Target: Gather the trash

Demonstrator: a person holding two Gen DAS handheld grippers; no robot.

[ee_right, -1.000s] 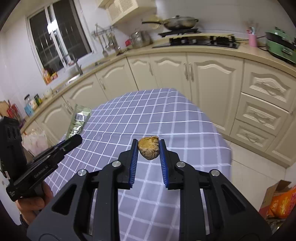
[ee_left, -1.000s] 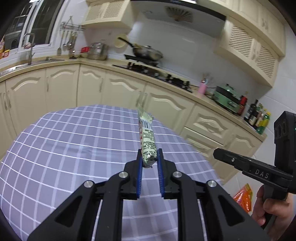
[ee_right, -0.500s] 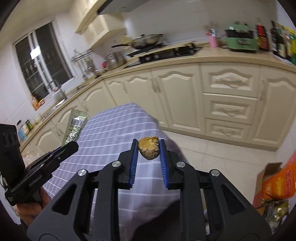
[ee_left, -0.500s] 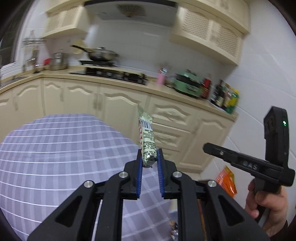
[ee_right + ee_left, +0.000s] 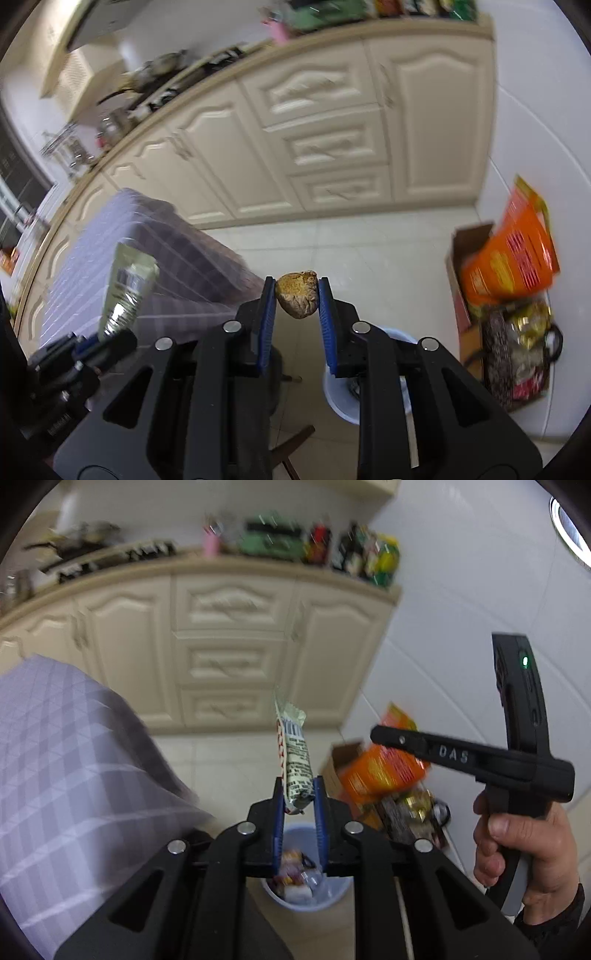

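Note:
My left gripper [image 5: 298,794] is shut on a pale green snack wrapper [image 5: 293,755] that stands up between the blue pads. A light blue trash bin [image 5: 306,893] with trash inside sits on the floor right below it. My right gripper [image 5: 297,301] is shut on a brown crumpled lump [image 5: 298,298]. The bin [image 5: 338,400] shows partly behind the right finger. The wrapper [image 5: 127,291] and left gripper [image 5: 88,349] show at the left of the right wrist view. The right gripper [image 5: 380,734] shows at the right of the left wrist view.
A table with a purple checked cloth [image 5: 66,768] is at the left. A cardboard box with orange packaging [image 5: 506,258] and a bag of goods [image 5: 517,347] stand on the floor by the white wall. Cream cabinets [image 5: 229,657] are behind.
Both grippers have swung right and tilted down, away from the table, to above the floor and the bin. Each still holds its item.

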